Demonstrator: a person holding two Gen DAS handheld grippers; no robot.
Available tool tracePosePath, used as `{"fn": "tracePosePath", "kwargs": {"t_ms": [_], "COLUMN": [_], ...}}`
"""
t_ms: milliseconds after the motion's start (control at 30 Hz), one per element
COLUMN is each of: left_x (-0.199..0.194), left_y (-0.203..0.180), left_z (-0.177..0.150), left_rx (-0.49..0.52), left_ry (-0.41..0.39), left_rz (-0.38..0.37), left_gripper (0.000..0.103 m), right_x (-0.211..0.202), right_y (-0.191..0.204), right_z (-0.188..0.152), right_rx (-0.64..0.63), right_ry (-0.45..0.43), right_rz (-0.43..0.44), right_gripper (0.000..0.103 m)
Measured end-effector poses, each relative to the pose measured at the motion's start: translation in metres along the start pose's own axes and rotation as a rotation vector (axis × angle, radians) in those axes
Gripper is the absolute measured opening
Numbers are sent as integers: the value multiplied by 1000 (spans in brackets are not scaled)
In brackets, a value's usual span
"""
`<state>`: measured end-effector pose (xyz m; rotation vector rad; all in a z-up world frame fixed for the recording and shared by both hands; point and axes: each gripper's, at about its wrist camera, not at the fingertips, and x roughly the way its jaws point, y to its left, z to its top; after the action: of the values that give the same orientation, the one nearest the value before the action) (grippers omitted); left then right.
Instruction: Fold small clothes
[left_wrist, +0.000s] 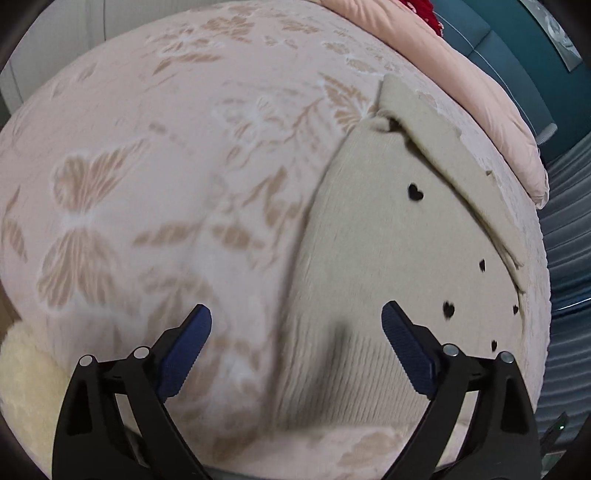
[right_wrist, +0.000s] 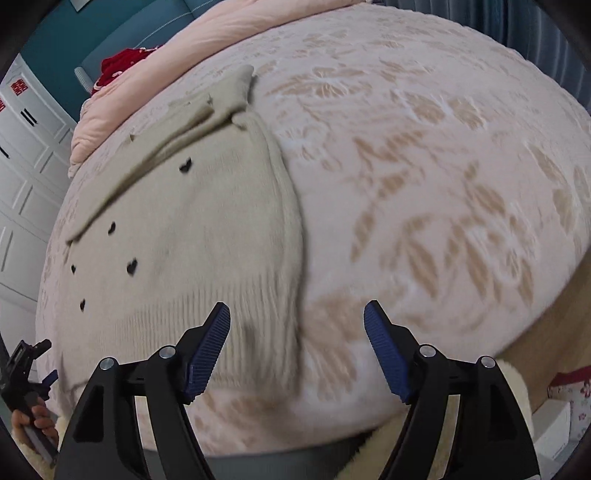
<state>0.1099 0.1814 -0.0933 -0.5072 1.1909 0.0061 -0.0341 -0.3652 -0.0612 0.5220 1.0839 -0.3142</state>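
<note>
Beige knit sweater with small black hearts (left_wrist: 376, 258) lay flat on the pink floral bed cover (left_wrist: 147, 147) beneath my left hand-held gripper (left_wrist: 295, 332) and right hand-held gripper (right_wrist: 297, 332), both spread wide and empty; farther off, a folded peach quilt (left_wrist: 480, 92).

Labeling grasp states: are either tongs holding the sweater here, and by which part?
Nothing is held. The left tongs and right tongs are both open, with only air between the fingers, above the beige sweater lying on the bedspread.
</note>
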Motion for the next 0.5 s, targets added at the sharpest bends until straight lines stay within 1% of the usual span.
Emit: {"fn": "tracePosePath", "kwargs": {"t_ms": [67, 100, 133, 200, 267, 333, 400, 467, 500], "left_x": [-4, -6, -6, 0, 4, 8, 8, 7, 8], "left_y": [6, 4, 0, -10, -19, -26, -29, -33, -35], "left_z": [-18, -24, -29, -35, -39, -40, -39, -36, -35], "left_rx": [-27, -20, -11, 9, 24, 34, 26, 27, 31], "left_ry": [5, 0, 6, 34, 17, 5, -9, -18, -15], "left_rz": [-21, -25, -37, -59, -41, -3, 4, -31, -58], "left_gripper": [92, 95, 97, 98, 98, 98, 98, 98, 98], "right_x": [1, 3, 5, 7, 10, 11, 14, 16, 17], "right_y": [-3, -2, -1, 6, 14, 21, 24, 27, 29], "right_z": [-19, -25, -29, -36, -36, -35, -31, -26, -25], "right_rx": [23, 36, 48, 52, 40, 39, 60, 71, 75], "right_ry": [30, 43, 51, 43, 20, -1, -12, -20, -22], "right_rz": [24, 52, 81, 91, 90, 98, 107, 136, 137], "right_gripper": [73, 73, 75, 82, 86, 87, 87, 87, 87]}}
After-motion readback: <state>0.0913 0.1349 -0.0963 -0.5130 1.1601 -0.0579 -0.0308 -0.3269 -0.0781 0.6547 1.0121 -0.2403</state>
